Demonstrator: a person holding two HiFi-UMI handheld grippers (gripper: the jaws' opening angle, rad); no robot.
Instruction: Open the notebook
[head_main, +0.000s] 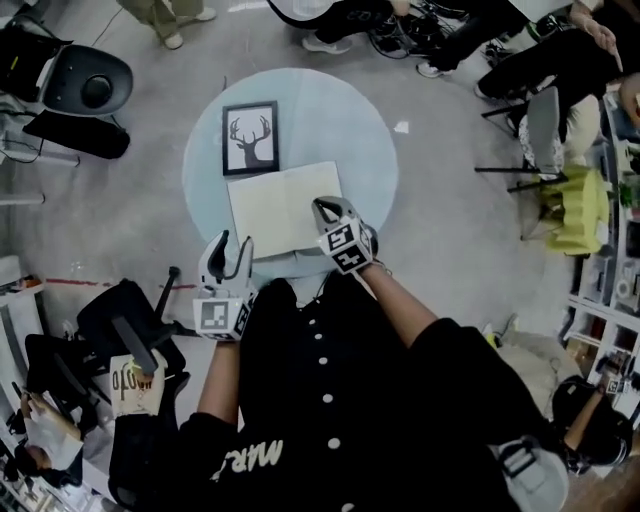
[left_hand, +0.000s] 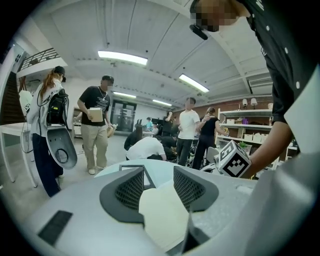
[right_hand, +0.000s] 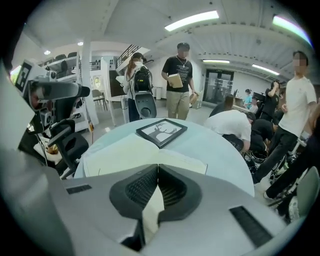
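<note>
An open notebook (head_main: 285, 205) with cream pages lies flat on the near half of a round pale-blue table (head_main: 370, 130). My right gripper (head_main: 323, 206) hovers over the notebook's near right corner. In the right gripper view its jaws (right_hand: 157, 167) meet at the tips, and the spread pages (right_hand: 125, 152) lie beyond them. My left gripper (head_main: 235, 243) is off the notebook's near left corner, at the table's front edge. It points almost level, jaws (left_hand: 159, 172) apart with nothing between them, and a cream page (left_hand: 162, 215) shows through the gap.
A black-framed deer picture (head_main: 250, 137) lies on the table just beyond the notebook. Office chairs (head_main: 88, 80) stand at the left, another chair (head_main: 130, 330) near my left side. Several people stand or crouch past the table's far side. A yellow chair (head_main: 575, 210) and shelves are at the right.
</note>
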